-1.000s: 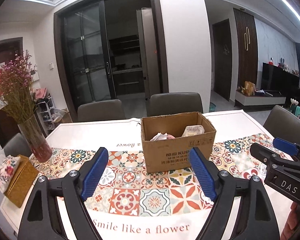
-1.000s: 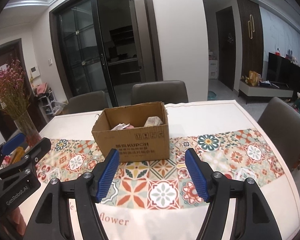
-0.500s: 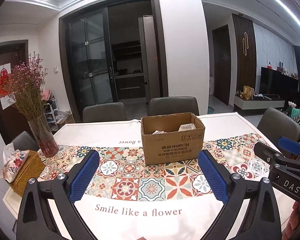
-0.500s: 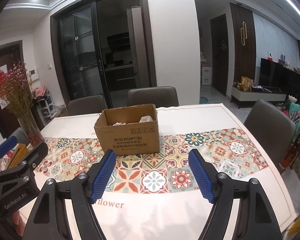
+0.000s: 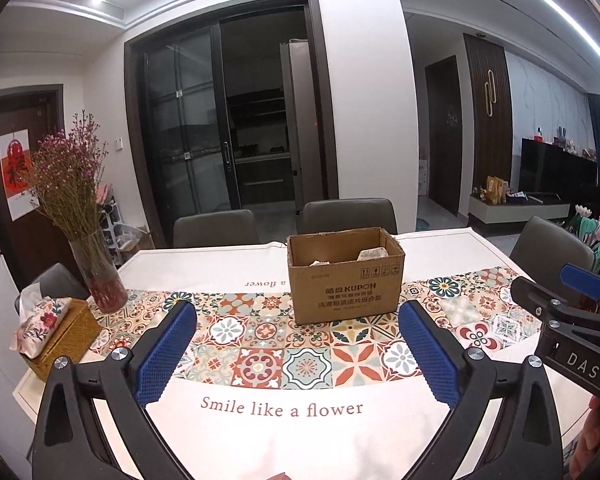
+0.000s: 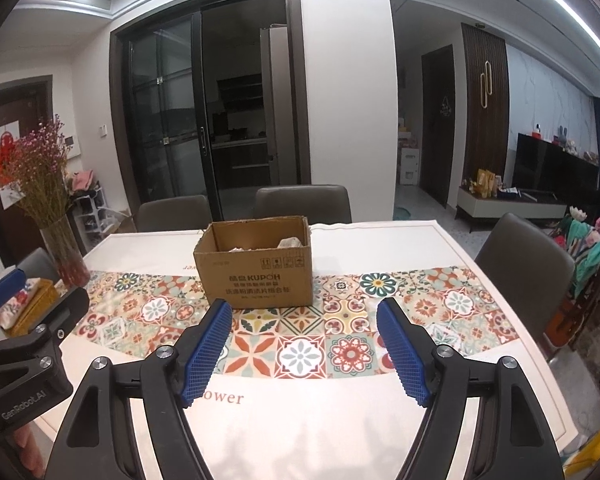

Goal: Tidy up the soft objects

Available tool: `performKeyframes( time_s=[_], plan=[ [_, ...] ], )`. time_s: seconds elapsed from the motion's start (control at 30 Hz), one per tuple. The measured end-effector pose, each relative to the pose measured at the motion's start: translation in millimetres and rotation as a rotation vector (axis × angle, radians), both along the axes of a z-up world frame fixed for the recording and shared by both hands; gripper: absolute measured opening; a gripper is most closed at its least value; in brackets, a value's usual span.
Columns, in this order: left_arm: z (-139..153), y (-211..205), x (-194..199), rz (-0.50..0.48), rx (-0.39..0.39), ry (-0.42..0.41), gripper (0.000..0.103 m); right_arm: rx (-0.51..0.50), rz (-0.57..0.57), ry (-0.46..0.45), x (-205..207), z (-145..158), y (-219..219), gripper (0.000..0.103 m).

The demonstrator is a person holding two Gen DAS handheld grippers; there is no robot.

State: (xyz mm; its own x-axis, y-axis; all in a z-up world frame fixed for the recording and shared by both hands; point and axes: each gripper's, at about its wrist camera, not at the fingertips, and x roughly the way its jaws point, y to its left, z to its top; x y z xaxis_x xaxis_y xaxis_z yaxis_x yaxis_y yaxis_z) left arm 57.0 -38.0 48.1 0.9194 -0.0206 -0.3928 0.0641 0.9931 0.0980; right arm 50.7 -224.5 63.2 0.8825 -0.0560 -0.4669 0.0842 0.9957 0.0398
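Left wrist: box [image 5: 346, 288] reads "KUPOH"; both hand-held grippers [image 5: 298, 354] [image 6: 304, 344] apart, empty.

Ahead of the tongs: one cardboard box [image 5: 346, 276] holding two soft bundles [image 5: 373, 254], three chairs [image 5: 216, 228] behind the counter [image 5: 220, 264]; left of them one flower vase [image 5: 100, 276], one tissue box [image 5: 54, 332]

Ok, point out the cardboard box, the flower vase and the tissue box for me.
cardboard box [image 5: 346, 294]: left wrist view, on its printed front wall.
flower vase [image 5: 100, 276]: left wrist view, on the glass body below the stems.
tissue box [image 5: 66, 330]: left wrist view, on its woven yellow side.
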Motion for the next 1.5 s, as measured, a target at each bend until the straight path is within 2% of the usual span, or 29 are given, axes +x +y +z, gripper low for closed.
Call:
performKeyframes(
  time_s=[0.67,1.5],
  plan=[
    [7,1,-20,0.008,0.005,-0.026,0.103,0.007,0.004,-0.029,-19,7,1,0.076],
    [10,4,-21,0.003,-0.002,-0.038,0.103,0.014,-0.002,-0.037,-22,15,5,0.076]
  ],
)
